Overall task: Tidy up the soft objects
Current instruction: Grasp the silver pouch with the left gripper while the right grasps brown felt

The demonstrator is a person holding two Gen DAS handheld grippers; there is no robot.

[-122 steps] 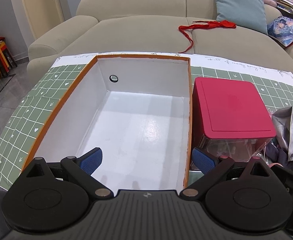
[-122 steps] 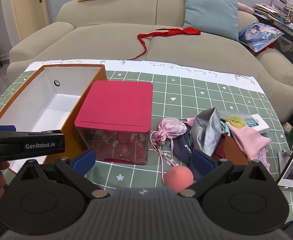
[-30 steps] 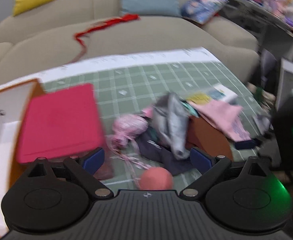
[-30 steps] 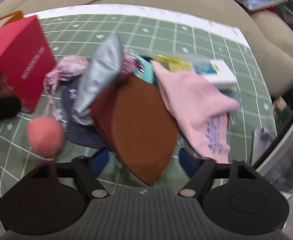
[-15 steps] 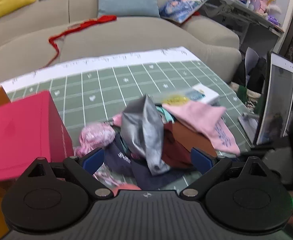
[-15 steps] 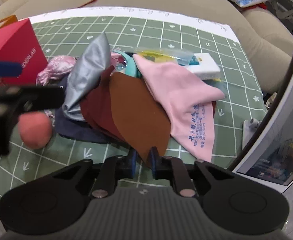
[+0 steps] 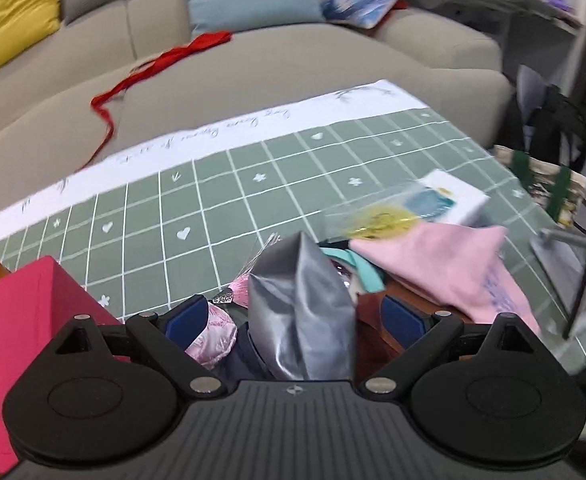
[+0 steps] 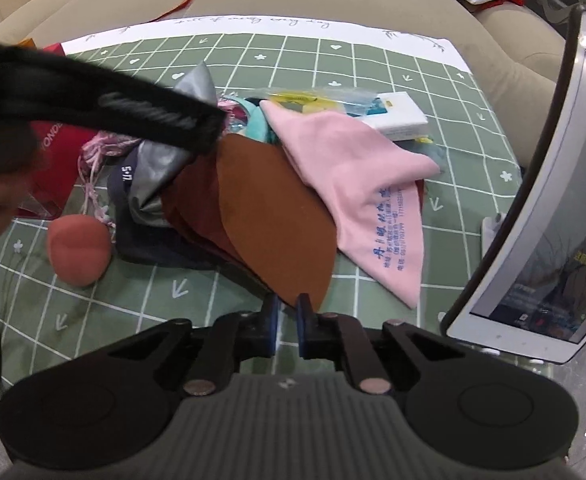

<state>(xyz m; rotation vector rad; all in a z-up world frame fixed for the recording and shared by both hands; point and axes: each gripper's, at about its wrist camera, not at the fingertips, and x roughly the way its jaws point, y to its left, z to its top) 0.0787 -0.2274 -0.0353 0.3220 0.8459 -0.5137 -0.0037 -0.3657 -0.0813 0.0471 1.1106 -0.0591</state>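
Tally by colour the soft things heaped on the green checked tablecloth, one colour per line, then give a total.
Pink: 2, the pink cloth and the pink drawstring pouch
Silver: 1, the silver bag
Brown: 1, the brown cloth
Dark red: 1, the dark red cloth
Navy: 1, the navy cloth
Coral: 1, the ball
Total: 7

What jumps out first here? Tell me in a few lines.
A heap of soft things in the middle of the green checked tablecloth catches the eye: a brown cloth at the front, a pink cloth draped to its right, a shiny silver pouch standing up at the left. The right gripper pinches the brown cloth's near tip, while the left gripper straddles the silver pouch, jaws wide.
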